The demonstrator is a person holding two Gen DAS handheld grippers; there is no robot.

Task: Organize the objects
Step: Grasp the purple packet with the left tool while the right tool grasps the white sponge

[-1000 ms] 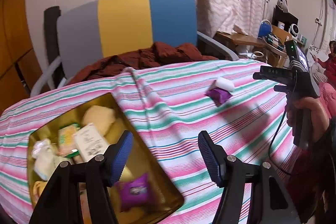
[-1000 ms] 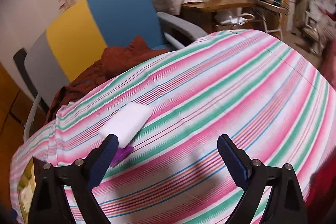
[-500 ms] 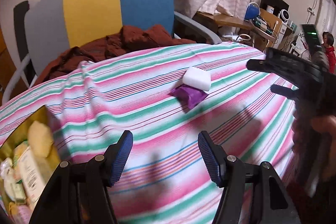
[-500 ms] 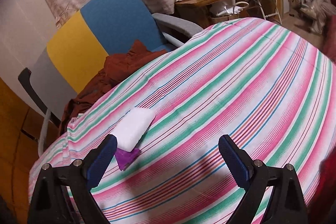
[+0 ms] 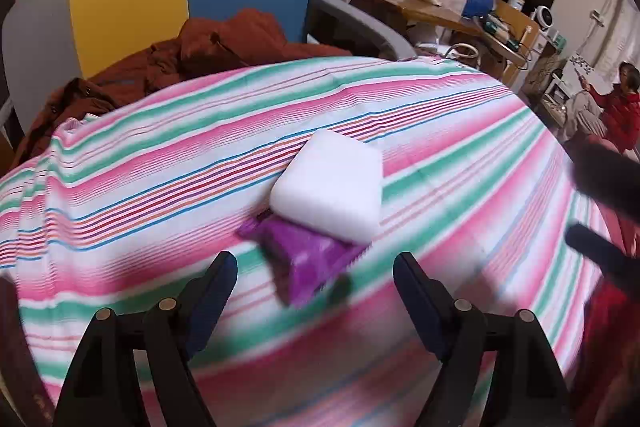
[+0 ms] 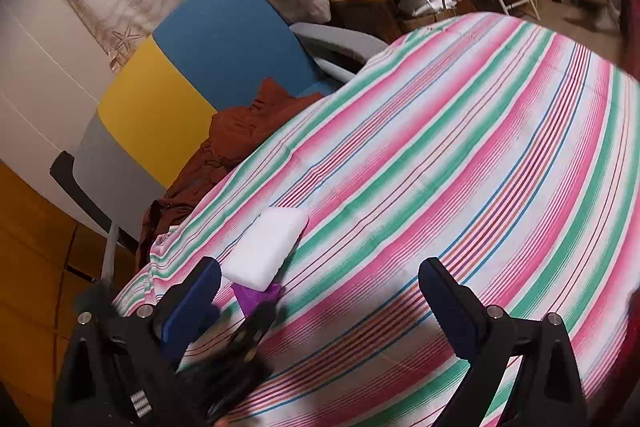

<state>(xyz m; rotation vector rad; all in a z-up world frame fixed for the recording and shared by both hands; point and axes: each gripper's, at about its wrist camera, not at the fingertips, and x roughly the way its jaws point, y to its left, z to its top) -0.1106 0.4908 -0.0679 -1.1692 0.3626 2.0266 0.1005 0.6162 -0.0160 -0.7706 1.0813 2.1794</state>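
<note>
Purple packet lies on the striped tabletop, partly tucked under a white foam-like block whose near edge rests on it. Left gripper hovers just short of the packet, jaws wide apart w/ nothing between them, roughly straddling the packet's near end. Right gripper also stands spread and empty, off to the side of the pair; in the right wrist view the block and a purple corner sit near its left finger.

Handling, as a judgement: packet looks like thin crinkly film, light, soft, prob. slippery; should deform under the pads, so a pinch across its free near end, away from the block, seems best. Block looks light and squashy, likely sponge/foam; pulling the packet could drag or tip it. Taking the block first across its short sides may be cleaner. Packet is blurred, so print and exact shape can't be told.
</note>
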